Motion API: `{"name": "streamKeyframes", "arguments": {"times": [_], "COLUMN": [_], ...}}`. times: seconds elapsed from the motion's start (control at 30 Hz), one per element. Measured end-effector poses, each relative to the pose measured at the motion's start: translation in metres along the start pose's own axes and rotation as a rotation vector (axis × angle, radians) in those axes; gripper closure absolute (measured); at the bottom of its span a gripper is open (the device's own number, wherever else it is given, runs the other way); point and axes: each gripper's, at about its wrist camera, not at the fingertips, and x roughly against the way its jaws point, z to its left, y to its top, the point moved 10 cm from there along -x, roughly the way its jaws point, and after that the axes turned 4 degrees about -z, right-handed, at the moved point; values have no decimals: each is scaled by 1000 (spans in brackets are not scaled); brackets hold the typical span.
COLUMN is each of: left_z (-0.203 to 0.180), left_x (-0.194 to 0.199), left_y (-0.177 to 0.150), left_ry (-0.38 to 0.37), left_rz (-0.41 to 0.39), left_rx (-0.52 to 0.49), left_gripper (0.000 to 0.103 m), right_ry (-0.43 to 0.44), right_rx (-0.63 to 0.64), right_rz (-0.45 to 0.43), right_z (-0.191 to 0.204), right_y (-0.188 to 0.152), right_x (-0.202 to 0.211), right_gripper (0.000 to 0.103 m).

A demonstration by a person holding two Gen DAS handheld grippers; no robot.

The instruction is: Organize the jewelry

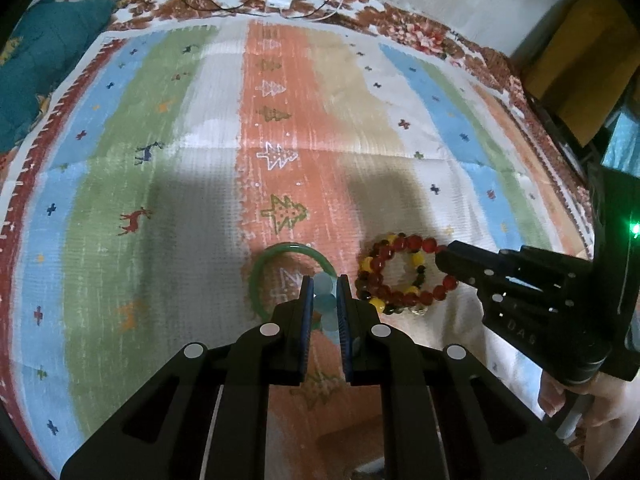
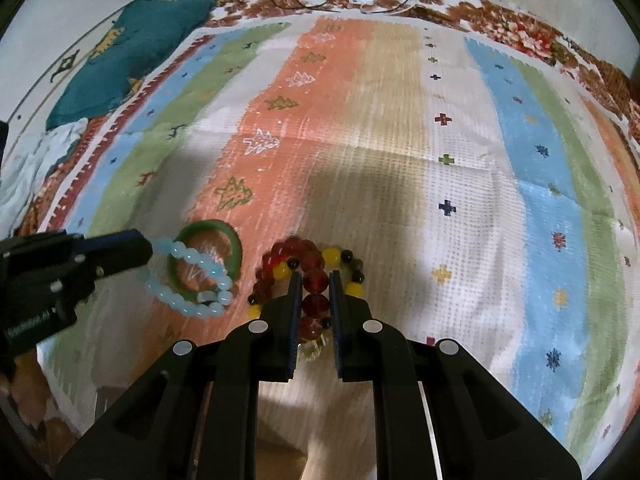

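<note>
Pale blue beads of a bracelet (image 1: pixel 325 303) sit pinched between the pads of my left gripper (image 1: pixel 325 280), which is shut on them. In the right wrist view this blue bracelet (image 2: pixel 192 280) hangs as a loop from the left gripper (image 2: pixel 150 248), over a green bangle (image 2: pixel 208 225). The bangle (image 1: pixel 294 247) lies flat on the striped mat. My right gripper (image 2: pixel 315 274) is shut on a red, yellow and black bead bracelet (image 2: pixel 308 258). In the left wrist view that bracelet (image 1: pixel 400 276) is just right of the bangle, with the right gripper (image 1: pixel 442 258) at its right edge.
A striped mat (image 1: pixel 280 120) with tree and deer patterns covers a floral cloth (image 1: pixel 420 36). A teal cloth (image 1: pixel 44 52) lies at the far left. Cables and a white charger (image 1: pixel 280 0) lie at the far edge. A person's hand (image 1: pixel 560 396) holds the right gripper.
</note>
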Motion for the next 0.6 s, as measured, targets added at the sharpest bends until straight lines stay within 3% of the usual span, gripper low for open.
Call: {"name": "streamKeyframes", "arguments": {"times": [0.6], "left_z": [-1], "left_x": [23], "left_y": [-2], "left_ry": [-6], "left_rz": [-34], "left_rx": [13], "left_gripper": [92], "right_ry": [-3], "right_rx": [53], "right_rz": [-50], "right_z": [12], "right_y": [-1], "right_x": [34], "right_gripper": [89]}}
